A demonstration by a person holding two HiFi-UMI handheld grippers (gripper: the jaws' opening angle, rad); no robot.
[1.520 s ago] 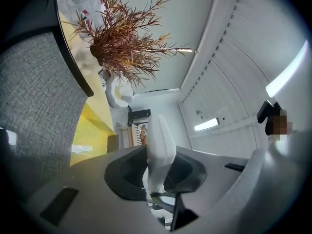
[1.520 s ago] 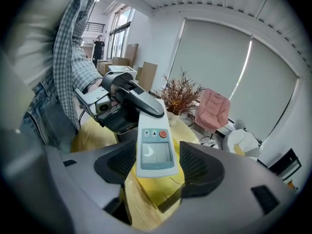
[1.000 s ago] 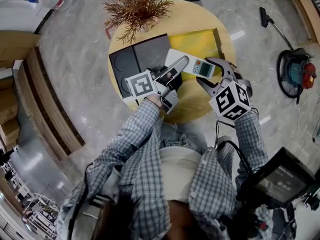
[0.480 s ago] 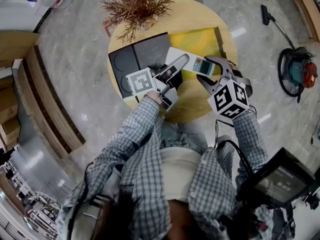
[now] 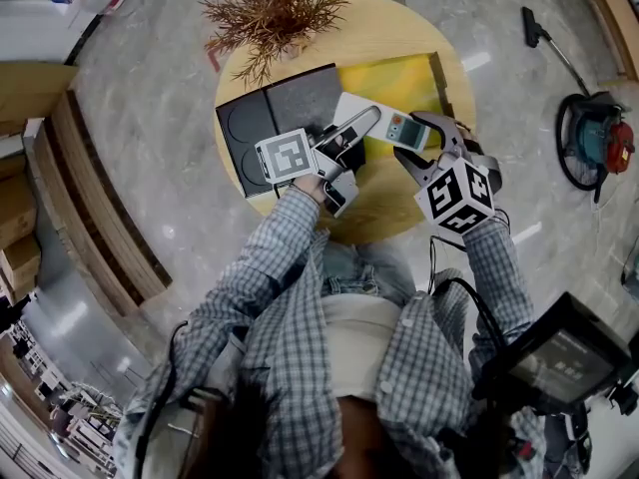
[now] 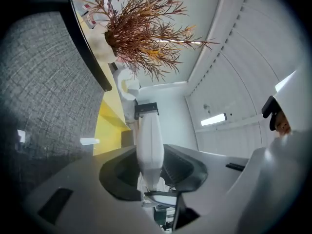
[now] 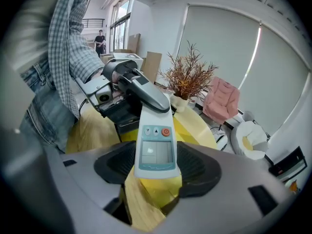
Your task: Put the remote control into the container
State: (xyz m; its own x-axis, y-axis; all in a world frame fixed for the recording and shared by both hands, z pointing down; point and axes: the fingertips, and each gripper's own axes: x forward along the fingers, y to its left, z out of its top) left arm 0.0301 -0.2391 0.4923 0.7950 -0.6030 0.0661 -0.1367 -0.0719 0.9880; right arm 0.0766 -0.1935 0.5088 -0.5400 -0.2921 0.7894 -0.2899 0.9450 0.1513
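Marble floor (image 5: 150,88) surrounds a small round wooden counter (image 5: 399,28). On it stand a dried plant (image 5: 275,13), a dark tray (image 5: 270,118) and an open yellow container (image 5: 399,83).

A person in a checked shirt holds the white remote control (image 5: 387,126) in the air between two tools. It hangs roughly level, just above the counter, over the near edge of the yellow container where that meets the dark tray. It is not yet inside.

The right tool (image 5: 409,140) is clamped across the remote's display end, with a pad against each side. The left tool (image 5: 359,128) has the plain end between its jaws, seen edge-on from its own camera. Those jaws have just been opening slightly, though the pads still look to be touching the remote.

Compared with a second ago, both hands and the remote sit almost where they were. The loosening at the left tool is the only real change.

That suggests a handover is in progress, with the right tool taking the weight. If so, the left tool must let go fully and clear away before the remote can be lowered into the yellow container.
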